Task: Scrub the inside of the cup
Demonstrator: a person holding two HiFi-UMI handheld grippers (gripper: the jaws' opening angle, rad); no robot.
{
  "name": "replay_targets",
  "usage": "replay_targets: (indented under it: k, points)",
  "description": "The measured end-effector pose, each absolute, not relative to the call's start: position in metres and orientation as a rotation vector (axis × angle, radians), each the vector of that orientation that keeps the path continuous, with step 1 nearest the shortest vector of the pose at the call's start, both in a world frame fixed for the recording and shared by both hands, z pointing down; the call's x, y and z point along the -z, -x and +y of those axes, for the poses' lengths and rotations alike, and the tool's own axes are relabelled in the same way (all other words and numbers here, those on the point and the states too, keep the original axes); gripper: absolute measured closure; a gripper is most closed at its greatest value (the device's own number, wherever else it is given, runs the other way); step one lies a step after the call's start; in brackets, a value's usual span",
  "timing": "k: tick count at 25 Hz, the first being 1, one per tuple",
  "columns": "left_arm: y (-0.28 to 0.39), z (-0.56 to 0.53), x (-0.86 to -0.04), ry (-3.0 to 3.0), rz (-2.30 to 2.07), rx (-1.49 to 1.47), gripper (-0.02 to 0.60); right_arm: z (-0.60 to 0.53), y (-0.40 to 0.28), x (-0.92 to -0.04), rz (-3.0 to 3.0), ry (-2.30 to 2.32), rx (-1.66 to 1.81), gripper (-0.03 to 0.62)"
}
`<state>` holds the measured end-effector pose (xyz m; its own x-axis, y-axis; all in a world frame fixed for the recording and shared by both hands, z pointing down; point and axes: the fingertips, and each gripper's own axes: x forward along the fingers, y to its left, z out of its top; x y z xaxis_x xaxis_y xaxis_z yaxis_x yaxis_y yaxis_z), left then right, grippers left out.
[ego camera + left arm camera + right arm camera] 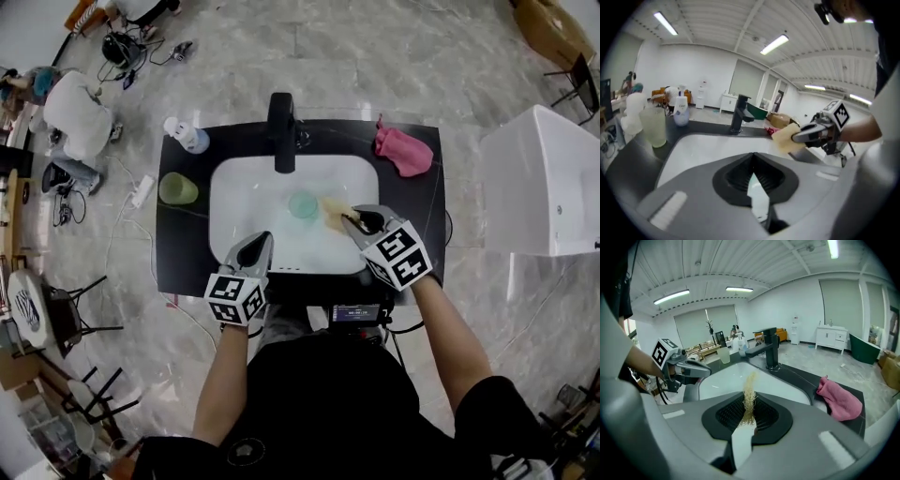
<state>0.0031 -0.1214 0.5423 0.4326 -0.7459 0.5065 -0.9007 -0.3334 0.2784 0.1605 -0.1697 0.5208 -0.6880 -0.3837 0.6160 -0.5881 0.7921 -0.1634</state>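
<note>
A small teal cup [302, 204] stands in the white sink basin [244, 202], below the black faucet [281, 131]. My right gripper [352, 218] is shut on a yellow sponge [333, 212], holding it just right of the cup and close to its rim. In the right gripper view the sponge [749, 397] shows edge-on, clamped between the jaws. From the left gripper view it [786, 137] sticks out past the right gripper's fingers [808, 135]. My left gripper [260, 242] hovers at the basin's front left, shut with nothing in it [753, 154]. Neither gripper view shows the teal cup.
A pale green tumbler [178, 188] and a white bottle [187, 134] stand on the black counter [187, 253] to the left. A pink cloth [403, 150] lies at the back right. A white cabinet [544, 187] stands to the right of the sink unit.
</note>
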Motion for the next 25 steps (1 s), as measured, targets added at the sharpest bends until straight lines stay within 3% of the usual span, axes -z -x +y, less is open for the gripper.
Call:
replay_targets:
  k: [16,25]
  points:
    - [-0.022,-0.003,-0.507,-2.392,-1.074,-0.296,0.581,-0.058,-0.168,-0.47,-2.446,-1.003,-0.474,0.551]
    - [-0.004,0.078,-0.493,-2.442,-1.06,-0.244,0.581,0.032,-0.139,-0.446,-2.452,-1.04,-0.405,0.551]
